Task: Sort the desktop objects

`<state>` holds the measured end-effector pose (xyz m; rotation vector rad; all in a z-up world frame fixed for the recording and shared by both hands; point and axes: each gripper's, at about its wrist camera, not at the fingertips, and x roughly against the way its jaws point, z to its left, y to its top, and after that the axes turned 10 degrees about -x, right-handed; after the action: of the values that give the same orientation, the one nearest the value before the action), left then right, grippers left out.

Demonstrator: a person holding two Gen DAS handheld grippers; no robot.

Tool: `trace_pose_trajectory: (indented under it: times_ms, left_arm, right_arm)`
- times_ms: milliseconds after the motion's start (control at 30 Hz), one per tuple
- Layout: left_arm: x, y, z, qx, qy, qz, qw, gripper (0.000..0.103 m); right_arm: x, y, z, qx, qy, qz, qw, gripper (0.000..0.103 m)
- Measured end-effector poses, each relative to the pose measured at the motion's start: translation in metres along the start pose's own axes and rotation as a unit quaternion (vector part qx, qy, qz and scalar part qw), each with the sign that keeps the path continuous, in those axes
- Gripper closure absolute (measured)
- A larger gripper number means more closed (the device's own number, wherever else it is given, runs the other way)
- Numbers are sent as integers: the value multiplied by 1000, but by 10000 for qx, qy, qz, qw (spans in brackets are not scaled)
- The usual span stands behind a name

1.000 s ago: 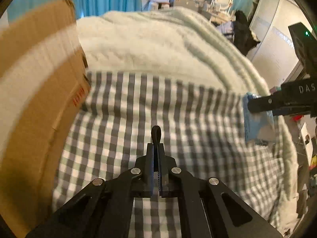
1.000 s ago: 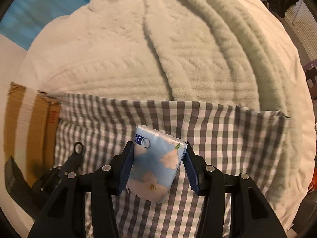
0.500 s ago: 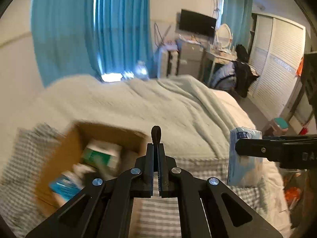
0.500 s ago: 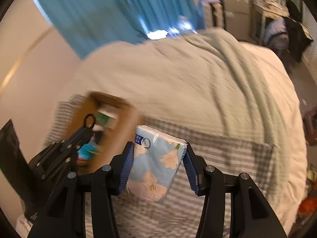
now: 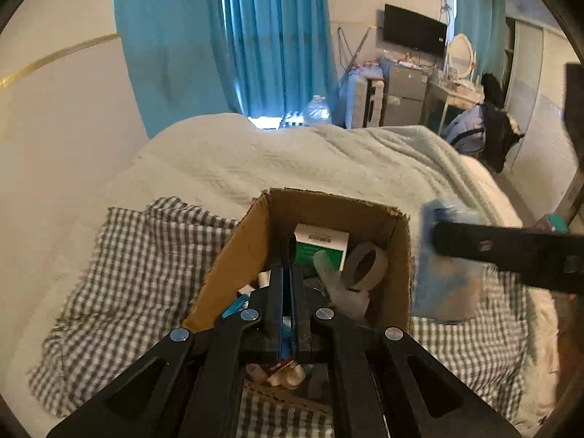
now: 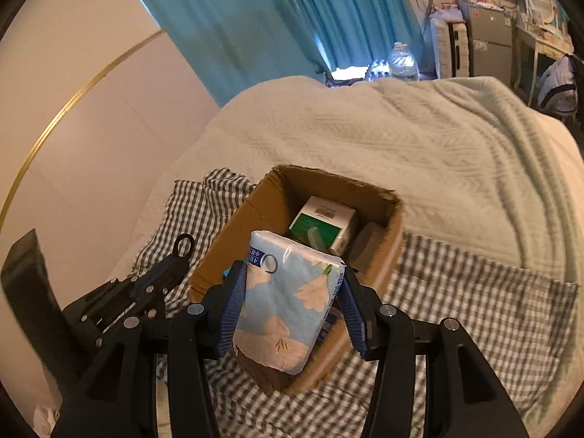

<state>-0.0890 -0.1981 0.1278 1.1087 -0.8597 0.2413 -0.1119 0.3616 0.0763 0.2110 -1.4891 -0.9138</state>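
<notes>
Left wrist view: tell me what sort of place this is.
Most likely a bedroom in a home: a bed under a pale quilt, long teal curtains, and a wall-mounted TV above a cluttered dressing table.

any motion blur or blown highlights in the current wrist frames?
Left wrist view: tissue pack and right gripper are smeared by motion; cardboard box reads sharp. Right wrist view: tissue pack crisp, print legible. Both views: window gap at curtain base blown out, strong fisheye bending at edges.
</notes>
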Motion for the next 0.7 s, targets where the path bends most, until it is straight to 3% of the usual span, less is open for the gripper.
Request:
trace_pose_trajectory:
  times_ms: [67, 100, 133, 167, 200, 267, 333, 500, 600, 700]
  left_arm:
    - [-6, 1, 2, 145, -152, -133, 9997, 98]
    - [-6, -1, 3, 147, -166, -183, 9996, 96]
    - [-7, -1, 4, 127, -167, -261, 9994, 91]
    - [-9, 0, 2, 93, -182, -339, 9992, 71]
    - [-10, 0, 1, 63, -175, -366, 9992, 36]
    - [-6, -1, 2, 123, -13, -526, 9985, 10]
    - [4, -3, 1, 223, 48, -764, 9968, 8]
    - [24, -5, -6, 556, -19, -774, 9954, 0]
    - [50, -7, -25, 375, 220, -1074, 9933, 0]
    - [66, -10, -50, 29, 466, -1075, 9931, 0]
  right_arm:
    - [-6, 6, 1, 67, 243, -181, 9995, 51]
    - [-3, 8, 2, 125, 336, -431, 9984, 40]
    - [0, 12, 0, 164, 276, -633, 9975, 18]
    - [7, 13, 1, 188, 187, -871, 9958, 9]
    - [15, 14, 2, 204, 150, -1070, 9939, 5]
    - [32, 16, -2, 238, 105, -1330, 9908, 5]
    - [51, 13, -6, 327, -45, -1473, 9885, 5]
    - [82, -5, -29, 728, -563, -1471, 9848, 0]
    - [96, -20, -47, 826, -871, -1326, 9839, 0]
    - [109, -36, -66, 639, -1249, -1328, 9812, 0]
